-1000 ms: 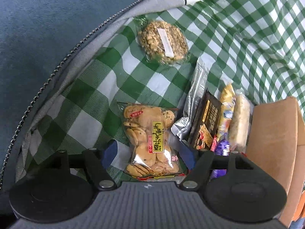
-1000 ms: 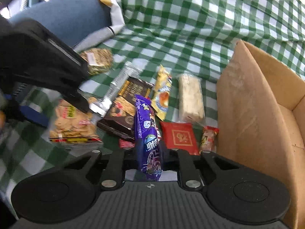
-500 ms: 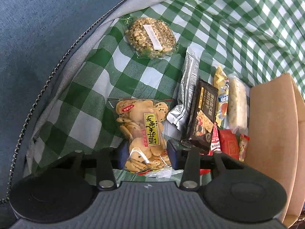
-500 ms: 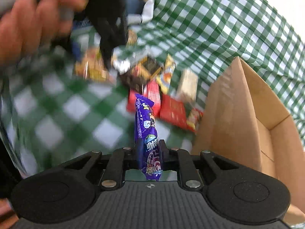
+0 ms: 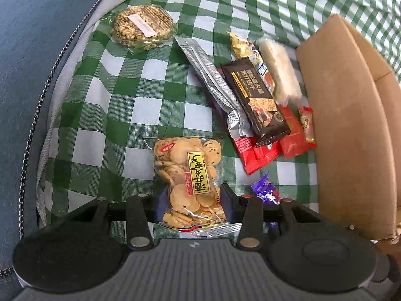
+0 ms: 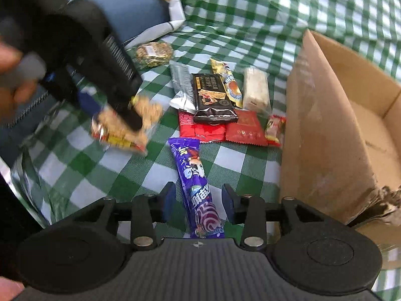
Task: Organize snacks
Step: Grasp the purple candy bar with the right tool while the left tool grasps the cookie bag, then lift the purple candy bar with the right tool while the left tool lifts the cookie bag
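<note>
Left wrist: left gripper (image 5: 191, 202) clamped on cracker bag (image 5: 189, 180) over green-checked cloth (image 5: 120, 105), blue cushion (image 5: 37, 25) past its edge. Right gripper (image 6: 198, 199) just opened, pads clear of purple bar (image 6: 196, 188) lying on cloth beside cardboard box (image 6: 323, 150).

Motion-blurred cracker bag (image 6: 125, 128) in left tongs (image 6: 117, 115); hand (image 6: 10, 80) cropped.

Green-checked tablecloth (image 5: 117, 115) under snacks (image 5: 255, 95), cardboard box (image 5: 351, 125)
</note>
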Available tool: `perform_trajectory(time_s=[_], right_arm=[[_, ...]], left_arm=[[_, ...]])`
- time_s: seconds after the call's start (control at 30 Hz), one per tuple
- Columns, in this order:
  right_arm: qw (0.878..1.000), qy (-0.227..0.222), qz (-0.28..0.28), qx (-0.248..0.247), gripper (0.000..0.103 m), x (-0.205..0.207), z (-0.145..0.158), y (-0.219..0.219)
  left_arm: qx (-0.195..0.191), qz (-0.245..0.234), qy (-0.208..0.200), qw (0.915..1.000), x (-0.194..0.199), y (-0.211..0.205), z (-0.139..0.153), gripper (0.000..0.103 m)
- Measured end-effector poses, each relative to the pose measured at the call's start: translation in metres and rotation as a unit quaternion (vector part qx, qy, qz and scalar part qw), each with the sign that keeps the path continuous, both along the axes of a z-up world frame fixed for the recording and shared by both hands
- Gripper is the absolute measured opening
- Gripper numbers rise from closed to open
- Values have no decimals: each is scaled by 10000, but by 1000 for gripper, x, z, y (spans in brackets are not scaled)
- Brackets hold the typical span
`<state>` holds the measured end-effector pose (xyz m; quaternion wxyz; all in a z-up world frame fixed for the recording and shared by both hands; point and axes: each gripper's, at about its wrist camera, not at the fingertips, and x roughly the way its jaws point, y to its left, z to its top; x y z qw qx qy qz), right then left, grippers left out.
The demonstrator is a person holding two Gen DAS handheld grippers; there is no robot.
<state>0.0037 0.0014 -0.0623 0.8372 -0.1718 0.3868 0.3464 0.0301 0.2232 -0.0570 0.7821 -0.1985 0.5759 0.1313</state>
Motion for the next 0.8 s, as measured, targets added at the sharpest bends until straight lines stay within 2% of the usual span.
perform_trajectory(time_s=[0.1,0.17,0.2,0.27,0.3,0.43,0.6,0.63,0.67,0.8], right_arm=[[9999,122,-107,24,42,5,-5,1],[9999,128,-107,-40,41,4,-8,3],[9998,122,-98,-86,37,4,-10,4],[9998,148,-78,-125,23,4,-12,4],[9998,150,-74,-136,20,4,-13,4],[9998,66,-97,-131,18,3,-9,3],[9985,-445,-26,-327,18,-6,-4,5],[9984,-422,4,-389,18,-6,-6,5],[9983,-385,9,-448,18,-6,-8,6],[9988,-187,-35,-458,19,-2,-12,4]], left_arm=[[51,-55,101,9999,5,-2,-4,59],[90,-143,163,9997,8,-4,-6,75],[103,-197,162,9996,9,-6,-7,76],[144,-285,166,9994,10,-10,-8,76],[165,-299,191,9992,10,-11,-9,76],[188,-308,265,9990,10,-10,-12,76],[229,-379,308,9985,11,-13,-15,71],[242,-400,300,9985,11,-13,-15,67],[296,-409,293,9983,11,-14,-14,58],[318,-305,222,9988,10,-9,-11,53]])
